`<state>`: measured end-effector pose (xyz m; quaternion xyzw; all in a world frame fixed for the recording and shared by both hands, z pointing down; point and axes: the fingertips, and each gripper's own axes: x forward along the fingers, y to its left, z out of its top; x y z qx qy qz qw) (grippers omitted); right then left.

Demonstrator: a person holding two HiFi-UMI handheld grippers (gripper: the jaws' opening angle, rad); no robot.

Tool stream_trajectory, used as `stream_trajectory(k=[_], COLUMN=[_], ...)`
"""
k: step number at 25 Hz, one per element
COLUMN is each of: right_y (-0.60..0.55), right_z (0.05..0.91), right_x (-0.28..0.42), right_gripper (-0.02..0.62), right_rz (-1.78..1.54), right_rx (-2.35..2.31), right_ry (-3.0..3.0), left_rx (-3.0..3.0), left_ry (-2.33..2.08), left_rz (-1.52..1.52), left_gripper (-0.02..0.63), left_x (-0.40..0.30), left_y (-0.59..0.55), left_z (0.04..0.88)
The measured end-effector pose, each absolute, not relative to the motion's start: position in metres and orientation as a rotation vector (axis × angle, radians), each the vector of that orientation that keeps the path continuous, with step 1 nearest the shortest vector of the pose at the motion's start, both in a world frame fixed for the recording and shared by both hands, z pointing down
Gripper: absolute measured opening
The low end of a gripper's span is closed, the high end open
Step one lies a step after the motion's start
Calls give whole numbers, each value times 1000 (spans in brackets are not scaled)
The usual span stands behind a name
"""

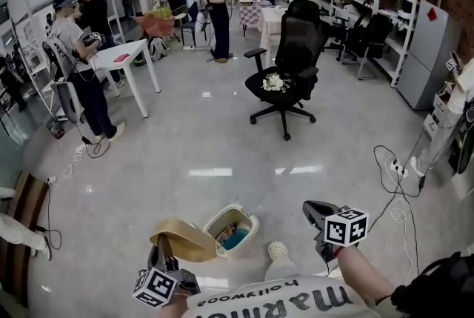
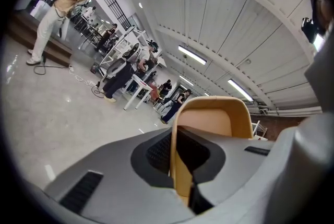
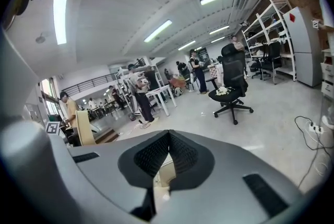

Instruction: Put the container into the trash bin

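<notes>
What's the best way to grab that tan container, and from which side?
Probably by its thin wall at the rim, edge-on, one jaw on each face. The container looks too broad to span, but its wall slips between the jaws: the left hand-held gripper is shut on it that way.

One container (image 1: 185, 242), one trash bin (image 1: 252, 222) (open-topped)

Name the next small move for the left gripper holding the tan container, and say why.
Probably shift the left gripper slightly rightward in the head view, so the tan curved paper container hangs squarely over the open white plastic trash bin before release. The fingers are clamped on the container's wall, and it seems offset toward the bin's left edge.
</notes>
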<state>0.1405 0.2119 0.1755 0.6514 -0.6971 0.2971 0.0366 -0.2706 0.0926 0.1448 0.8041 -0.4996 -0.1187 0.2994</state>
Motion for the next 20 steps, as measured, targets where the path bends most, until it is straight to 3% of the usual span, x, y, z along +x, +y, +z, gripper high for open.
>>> stream_trajectory(k=[20], right_y=[-4], right_z=[187], right_x=[208], right_gripper=[2], right_rz=[915], right_rx=[1622], right_ry=[-2307], left_rx=[1929], left_ry=[-1599], left_rz=[-400], left_gripper=[1], left_x=[-207], left_y=[-4], left_z=[161])
